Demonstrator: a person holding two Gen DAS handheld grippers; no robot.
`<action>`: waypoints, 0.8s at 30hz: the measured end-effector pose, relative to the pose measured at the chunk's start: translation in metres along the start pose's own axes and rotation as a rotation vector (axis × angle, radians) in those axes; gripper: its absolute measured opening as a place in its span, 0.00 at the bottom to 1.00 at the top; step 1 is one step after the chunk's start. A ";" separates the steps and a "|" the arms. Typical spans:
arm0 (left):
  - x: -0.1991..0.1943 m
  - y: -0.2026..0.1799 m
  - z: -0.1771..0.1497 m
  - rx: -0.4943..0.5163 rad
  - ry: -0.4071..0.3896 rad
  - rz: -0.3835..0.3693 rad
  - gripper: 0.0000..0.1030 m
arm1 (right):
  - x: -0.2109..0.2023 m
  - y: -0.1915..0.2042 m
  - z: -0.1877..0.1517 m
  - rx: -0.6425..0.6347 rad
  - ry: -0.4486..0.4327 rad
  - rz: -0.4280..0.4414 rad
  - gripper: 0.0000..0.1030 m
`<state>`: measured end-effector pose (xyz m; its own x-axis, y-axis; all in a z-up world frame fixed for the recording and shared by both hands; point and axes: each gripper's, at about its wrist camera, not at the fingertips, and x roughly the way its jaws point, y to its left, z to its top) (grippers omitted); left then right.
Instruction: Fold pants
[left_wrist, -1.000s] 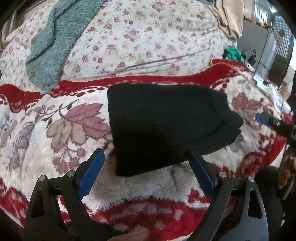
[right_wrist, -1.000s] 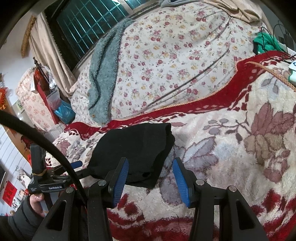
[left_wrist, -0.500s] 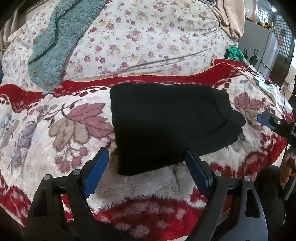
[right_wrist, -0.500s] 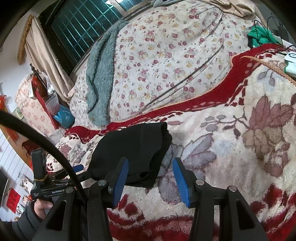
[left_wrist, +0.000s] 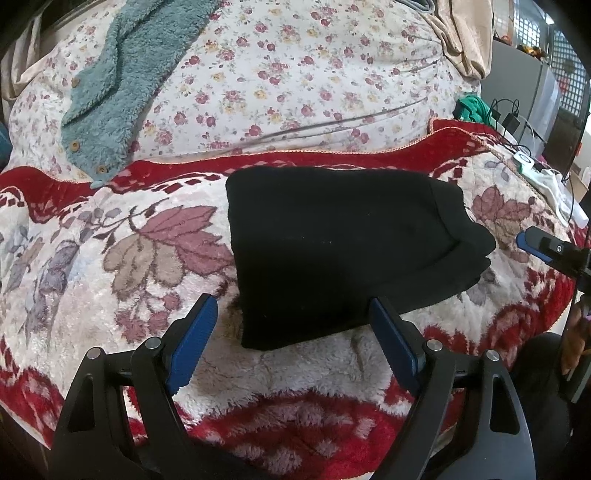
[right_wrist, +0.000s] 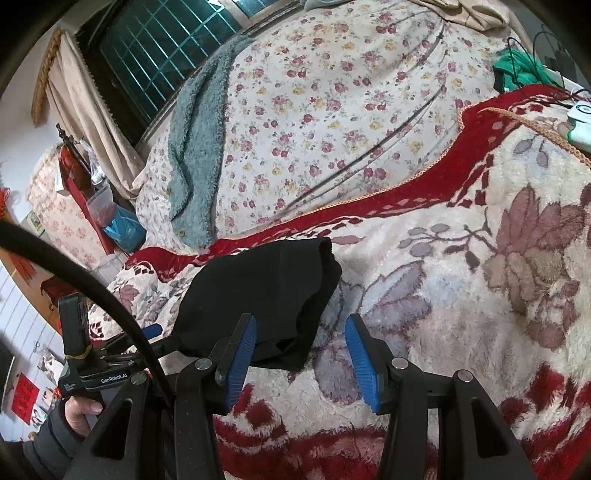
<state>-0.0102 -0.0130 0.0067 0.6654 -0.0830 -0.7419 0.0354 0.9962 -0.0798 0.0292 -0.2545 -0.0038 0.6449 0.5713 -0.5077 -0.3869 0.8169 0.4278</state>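
Observation:
The black pants (left_wrist: 340, 251) lie folded into a compact rectangle on the red and cream floral blanket (left_wrist: 110, 258). My left gripper (left_wrist: 295, 343) is open and empty, held just in front of the pants' near edge. In the right wrist view the pants (right_wrist: 266, 295) lie left of centre. My right gripper (right_wrist: 299, 350) is open and empty, close to the pants' near right corner. The right gripper's blue tip (left_wrist: 532, 243) shows at the right edge of the left wrist view, and the left gripper (right_wrist: 151, 332) shows at the left of the right wrist view.
A floral quilt (left_wrist: 295, 85) is heaped behind the blanket with a teal fleece garment (left_wrist: 129, 81) draped on it. A beige cloth (left_wrist: 461, 37) lies at the back right. Cables, a white device (left_wrist: 524, 162) and a green cloth (left_wrist: 472, 110) lie at the right edge.
Both grippers have drawn back slightly from the folded pants. The pants have not moved. Both grippers stay open.

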 end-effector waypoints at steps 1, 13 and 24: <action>0.000 0.000 0.000 0.000 0.000 0.001 0.83 | 0.001 0.000 0.000 -0.003 -0.001 0.001 0.47; -0.001 -0.003 0.000 0.005 0.002 -0.005 0.83 | 0.001 -0.001 0.000 0.000 -0.001 0.001 0.47; -0.001 -0.005 0.000 0.005 0.006 -0.006 0.83 | 0.001 -0.001 0.000 0.000 0.000 0.001 0.47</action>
<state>-0.0107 -0.0179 0.0077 0.6605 -0.0894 -0.7455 0.0434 0.9958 -0.0810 0.0299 -0.2551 -0.0050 0.6443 0.5720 -0.5077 -0.3871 0.8164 0.4285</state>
